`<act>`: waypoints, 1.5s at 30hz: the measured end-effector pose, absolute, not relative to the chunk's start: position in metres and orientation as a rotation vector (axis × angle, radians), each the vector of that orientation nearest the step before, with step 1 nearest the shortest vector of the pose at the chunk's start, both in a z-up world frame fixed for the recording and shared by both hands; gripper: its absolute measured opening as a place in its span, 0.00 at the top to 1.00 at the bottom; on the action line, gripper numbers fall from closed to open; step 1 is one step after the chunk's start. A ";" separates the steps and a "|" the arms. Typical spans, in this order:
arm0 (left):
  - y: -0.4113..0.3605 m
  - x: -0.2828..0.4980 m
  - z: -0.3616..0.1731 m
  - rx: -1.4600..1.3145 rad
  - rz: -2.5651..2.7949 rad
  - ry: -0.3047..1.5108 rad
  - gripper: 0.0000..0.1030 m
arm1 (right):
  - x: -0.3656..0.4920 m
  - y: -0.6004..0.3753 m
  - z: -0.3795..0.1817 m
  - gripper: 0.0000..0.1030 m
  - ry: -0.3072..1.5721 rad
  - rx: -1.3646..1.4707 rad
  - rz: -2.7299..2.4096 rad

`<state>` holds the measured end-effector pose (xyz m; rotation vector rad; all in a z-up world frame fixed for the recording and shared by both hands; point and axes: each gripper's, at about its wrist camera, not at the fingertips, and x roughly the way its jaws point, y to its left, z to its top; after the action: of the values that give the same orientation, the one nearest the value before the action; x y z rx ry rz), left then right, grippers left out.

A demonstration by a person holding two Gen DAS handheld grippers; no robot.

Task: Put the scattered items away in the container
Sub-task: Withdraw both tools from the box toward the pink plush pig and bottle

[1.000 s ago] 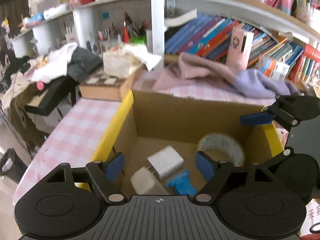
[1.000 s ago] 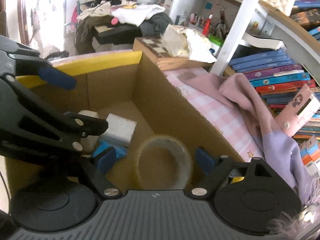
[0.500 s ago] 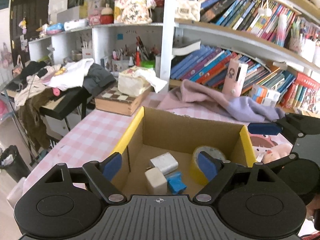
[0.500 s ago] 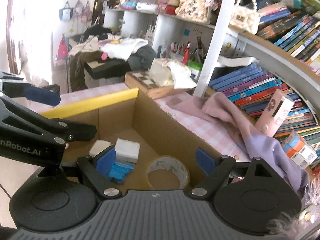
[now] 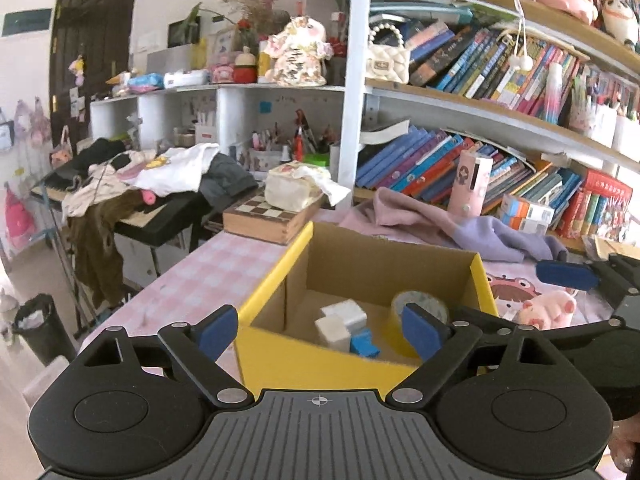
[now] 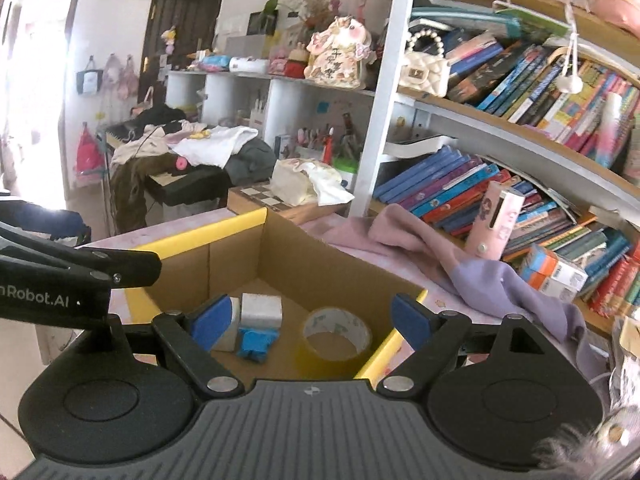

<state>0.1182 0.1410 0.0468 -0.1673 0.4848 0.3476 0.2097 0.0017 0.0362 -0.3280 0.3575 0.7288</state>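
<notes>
An open cardboard box with yellow flaps [image 5: 276,280] [image 6: 320,268] sits on the pink checked table. Inside lie a roll of clear tape [image 5: 420,308] [image 6: 336,332], a white charger block [image 5: 346,314] [image 6: 262,310], a second white block [image 5: 332,332] and a blue piece [image 5: 364,346] [image 6: 256,342]. My left gripper [image 5: 318,330] is open and empty, back from the box's near wall. My right gripper [image 6: 312,320] is open and empty, above the box's near corner. Each gripper shows at the edge of the other's view.
A pink and lilac cloth [image 5: 440,224] [image 6: 440,248] lies behind the box, with a pink cylinder [image 5: 472,184] and bookshelves behind. A chessboard box [image 5: 268,216] stands at the back left. A pink pig toy [image 5: 544,308] lies right of the box.
Both grippers have pulled up and back from inside the box, so the whole box and the shelves now show. The items in the box have not moved.
</notes>
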 end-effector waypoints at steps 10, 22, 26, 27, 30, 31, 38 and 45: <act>0.132 0.046 0.025 -0.210 0.336 0.546 0.11 | 0.140 -0.027 0.019 0.16 0.409 -0.282 0.612; 0.106 0.015 0.017 -0.196 0.196 0.572 0.11 | 0.068 -0.072 0.002 0.16 0.492 -0.270 0.483; 0.094 0.017 0.017 -0.181 0.142 0.571 0.11 | 0.063 -0.088 0.002 0.16 0.505 -0.251 0.430; 0.091 0.018 0.017 -0.179 0.131 0.571 0.11 | 0.060 -0.092 0.002 0.16 0.509 -0.250 0.419; 0.082 0.020 0.018 -0.165 0.093 0.573 0.11 | 0.057 -0.102 0.003 0.16 0.510 -0.242 0.385; 0.078 0.021 0.018 -0.158 0.080 0.573 0.11 | 0.057 -0.106 0.004 0.16 0.511 -0.239 0.373; 0.062 0.026 0.019 -0.133 0.031 0.574 0.11 | 0.060 -0.127 0.001 0.18 0.557 -0.205 0.305; 0.042 0.039 0.018 -0.103 -0.026 0.591 0.11 | 0.066 -0.143 -0.001 0.18 0.580 -0.190 0.264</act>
<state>0.0390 0.0419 0.0185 -0.1025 0.5906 -0.0261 0.0663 -0.1430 -0.0013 -0.1898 0.5799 0.2643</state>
